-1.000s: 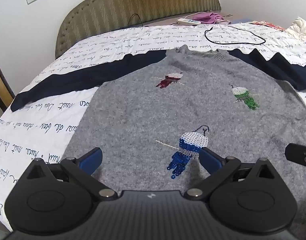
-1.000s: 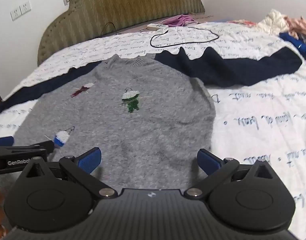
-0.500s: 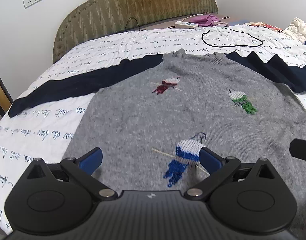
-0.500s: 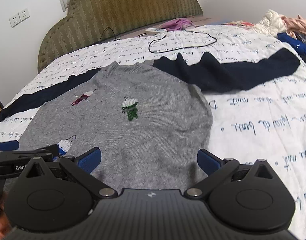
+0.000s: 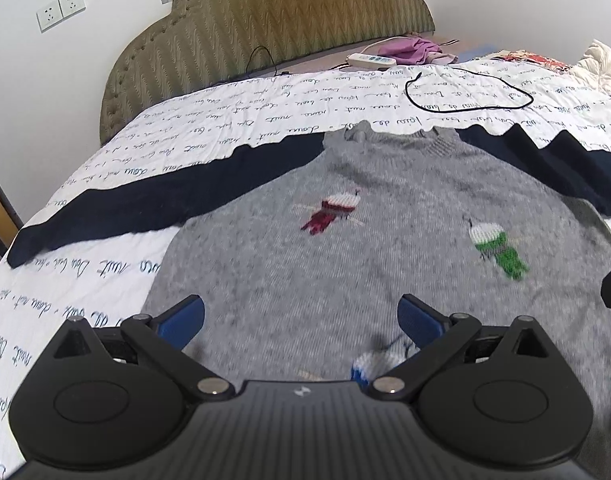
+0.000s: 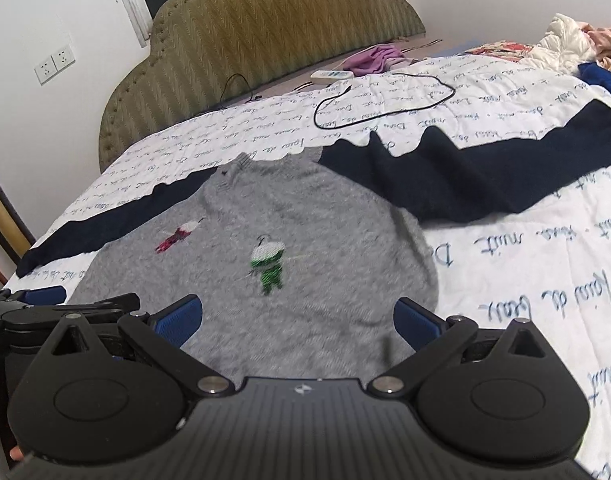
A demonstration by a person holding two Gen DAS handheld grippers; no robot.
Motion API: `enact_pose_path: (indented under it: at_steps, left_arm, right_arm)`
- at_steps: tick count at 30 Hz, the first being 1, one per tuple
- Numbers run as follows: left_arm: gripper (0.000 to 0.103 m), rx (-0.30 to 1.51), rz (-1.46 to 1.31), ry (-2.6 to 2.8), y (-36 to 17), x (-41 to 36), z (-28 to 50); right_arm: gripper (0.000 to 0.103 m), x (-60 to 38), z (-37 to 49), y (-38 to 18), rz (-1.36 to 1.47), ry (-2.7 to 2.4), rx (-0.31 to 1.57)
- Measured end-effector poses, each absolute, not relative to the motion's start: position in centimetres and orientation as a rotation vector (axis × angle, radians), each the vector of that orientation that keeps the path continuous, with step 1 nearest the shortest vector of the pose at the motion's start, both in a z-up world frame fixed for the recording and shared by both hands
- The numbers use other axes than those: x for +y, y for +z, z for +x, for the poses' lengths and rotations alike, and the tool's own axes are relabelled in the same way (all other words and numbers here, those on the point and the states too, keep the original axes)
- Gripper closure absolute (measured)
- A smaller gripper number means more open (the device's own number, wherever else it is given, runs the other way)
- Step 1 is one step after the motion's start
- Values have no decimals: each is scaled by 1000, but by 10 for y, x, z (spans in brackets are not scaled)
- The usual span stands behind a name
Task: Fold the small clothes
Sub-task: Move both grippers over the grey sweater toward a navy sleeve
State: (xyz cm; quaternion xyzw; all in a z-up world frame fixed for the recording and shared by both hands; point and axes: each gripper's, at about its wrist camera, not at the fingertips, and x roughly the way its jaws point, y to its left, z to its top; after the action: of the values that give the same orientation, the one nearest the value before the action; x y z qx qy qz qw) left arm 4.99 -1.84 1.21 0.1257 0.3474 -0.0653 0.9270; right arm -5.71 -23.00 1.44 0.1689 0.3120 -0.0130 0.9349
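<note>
A small grey sweater [image 5: 345, 264] [image 6: 289, 232] with navy sleeves lies flat and face up on the bed, sleeves spread to both sides. It carries a red bird [image 5: 333, 210], a green bird [image 5: 495, 246] and a blue one half hidden behind my left gripper. My left gripper [image 5: 301, 316] hangs open above the lower left part of the sweater, holding nothing. My right gripper [image 6: 297, 316] is open too, above the lower right part near the hem, nothing between its blue pads. The left gripper shows at the left edge of the right wrist view.
The bed has a white quilt [image 6: 525, 280] with blue script and a padded olive headboard [image 5: 273, 28]. A black cable [image 5: 469, 92], a white power strip [image 5: 371, 60], a purple garment [image 6: 375, 58] and a heap of clothes [image 6: 573, 40] lie at the far side.
Both grippers have drawn back and risen, so the sweater sits lower and farther in each view. The blue bird has slid under the left gripper's body. Both stay open.
</note>
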Motion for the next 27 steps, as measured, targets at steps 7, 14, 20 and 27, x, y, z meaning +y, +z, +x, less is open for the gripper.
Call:
enact_pose_path:
  at_steps: [7, 14, 20, 27]
  left_arm:
    - [0, 714, 212, -175, 8, -31, 67]
    - [0, 727, 238, -200, 2, -56, 83]
    - [0, 705, 232, -215, 1, -68, 91]
    - [0, 719, 242, -214, -4, -79, 105]
  right_arm:
    - [0, -248, -50, 13, 377, -3, 627]
    - [0, -262, -42, 8, 396, 2, 626]
    - [0, -273, -34, 6, 385, -11, 612]
    - [1, -284, -21, 7, 366, -7, 625]
